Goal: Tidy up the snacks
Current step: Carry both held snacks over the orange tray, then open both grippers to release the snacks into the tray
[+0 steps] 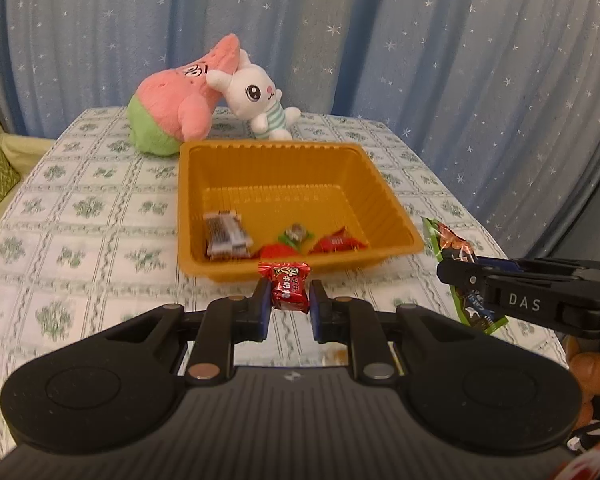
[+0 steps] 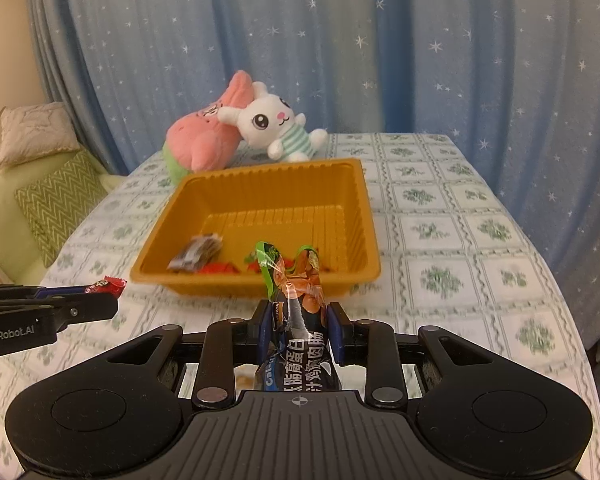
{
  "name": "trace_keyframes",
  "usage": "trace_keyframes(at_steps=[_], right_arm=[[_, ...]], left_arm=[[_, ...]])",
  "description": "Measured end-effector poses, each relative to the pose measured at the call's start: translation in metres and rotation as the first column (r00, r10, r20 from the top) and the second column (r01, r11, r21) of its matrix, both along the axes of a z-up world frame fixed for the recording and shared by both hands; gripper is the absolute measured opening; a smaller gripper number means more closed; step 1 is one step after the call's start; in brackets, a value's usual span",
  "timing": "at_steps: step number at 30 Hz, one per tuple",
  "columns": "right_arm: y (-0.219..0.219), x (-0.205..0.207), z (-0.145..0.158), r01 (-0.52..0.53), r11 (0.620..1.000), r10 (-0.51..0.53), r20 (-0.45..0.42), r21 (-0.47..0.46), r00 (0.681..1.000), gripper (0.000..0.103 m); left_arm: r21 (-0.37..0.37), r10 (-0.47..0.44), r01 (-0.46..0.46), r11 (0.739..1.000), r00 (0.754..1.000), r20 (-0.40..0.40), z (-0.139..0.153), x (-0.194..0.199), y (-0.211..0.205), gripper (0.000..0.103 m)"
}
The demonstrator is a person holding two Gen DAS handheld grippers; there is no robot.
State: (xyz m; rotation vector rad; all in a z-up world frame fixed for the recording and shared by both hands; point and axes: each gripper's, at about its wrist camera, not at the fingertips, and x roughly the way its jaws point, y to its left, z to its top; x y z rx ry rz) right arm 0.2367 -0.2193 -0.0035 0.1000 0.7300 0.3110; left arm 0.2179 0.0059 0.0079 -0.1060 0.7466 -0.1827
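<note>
Table [image 1: 100,208] with green-patterned cloth fills both views, blue starred curtain [image 1: 420,40] across the top. Orange tray [image 1: 384,200] sits mid-frame, a few wrapped snacks [image 1: 226,234] along its lower edge. Pink plush [image 1: 172,108] and white bunny [image 1: 260,96] touch, just above the tray. Left gripper [image 1: 289,300], bottom centre, clamps a red candy [image 1: 286,286]. Right gripper [image 2: 298,324], bottom centre of its view, pinches a long green-topped snack packet [image 2: 296,304].
</note>
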Motion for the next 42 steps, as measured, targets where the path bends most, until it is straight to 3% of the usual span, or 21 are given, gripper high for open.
trace_keyframes(at_steps=[18, 27, 28, 31, 42], right_arm=[[0.008, 0.105, -0.003, 0.007, 0.999, -0.005, -0.039, 0.042, 0.999, 0.03], [0.005, 0.131, -0.012, 0.03, 0.998, -0.026, -0.075, 0.058, 0.997, 0.03], [0.004, 0.131, -0.013, 0.031, 0.998, -0.027, -0.076, 0.059, 0.997, 0.03], [0.003, 0.132, -0.015, 0.035, 0.998, -0.031, -0.079, 0.059, 0.996, 0.03], [-0.002, 0.133, -0.016, 0.042, 0.997, -0.037, -0.084, 0.067, 0.996, 0.03]], left_arm=[[0.022, -0.028, 0.028, 0.999, 1.0, -0.011, -0.008, 0.103, 0.0, 0.017], [0.043, -0.041, 0.042, 0.998, 0.999, -0.029, -0.016, 0.134, -0.01, 0.018], [0.044, -0.036, 0.037, 0.998, 0.999, -0.032, -0.017, 0.137, -0.011, 0.02], [0.007, -0.011, 0.011, 1.0, 0.999, -0.046, -0.02, 0.144, -0.009, 0.05], [-0.004, 0.02, -0.021, 1.0, 0.999, -0.027, -0.021, 0.127, 0.009, 0.05]])
